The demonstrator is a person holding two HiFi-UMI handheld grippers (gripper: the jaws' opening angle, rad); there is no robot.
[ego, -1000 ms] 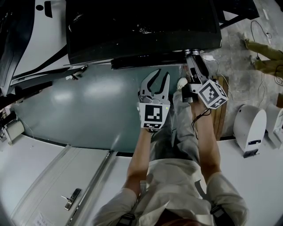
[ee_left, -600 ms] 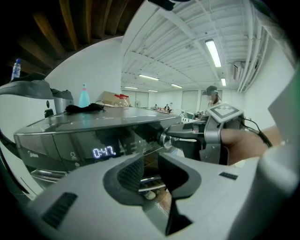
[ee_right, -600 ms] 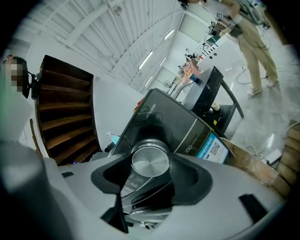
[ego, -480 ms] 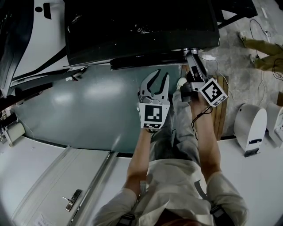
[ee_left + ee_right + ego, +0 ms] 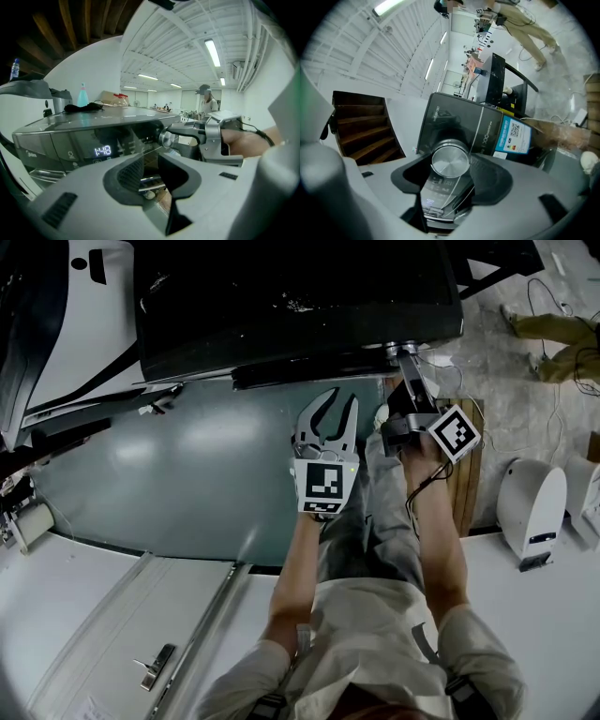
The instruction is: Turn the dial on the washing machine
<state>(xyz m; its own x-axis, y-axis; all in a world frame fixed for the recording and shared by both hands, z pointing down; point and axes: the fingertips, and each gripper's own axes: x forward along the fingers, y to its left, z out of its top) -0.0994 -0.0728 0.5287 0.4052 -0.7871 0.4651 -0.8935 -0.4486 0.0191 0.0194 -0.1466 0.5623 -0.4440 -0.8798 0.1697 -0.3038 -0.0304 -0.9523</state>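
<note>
The dark washing machine [image 5: 300,296] fills the top of the head view. Its round silver dial [image 5: 398,350] sits on the front panel at the right. My right gripper [image 5: 405,358] reaches forward onto it. In the right gripper view the dial [image 5: 450,161] sits between the two dark pads [image 5: 487,178], which press on its rim: the right gripper [image 5: 451,177] is shut on it. My left gripper [image 5: 339,404] hangs in the air left of it, open and empty. From the left gripper [image 5: 150,171] view I see the dial [image 5: 166,138] clasped, and the lit display [image 5: 102,151].
A teal floor [image 5: 187,465] lies under the arms. White appliances [image 5: 530,512] and cables stand at the right, beside a wooden board [image 5: 466,484]. Another person's legs [image 5: 553,329] show at the top right. A blue bottle [image 5: 82,96] and a dark cloth rest on the machine's top.
My right gripper has rolled about its own axis while on the dial; its marker cube has turned and shifted slightly up. The left gripper has stayed where it was.
</note>
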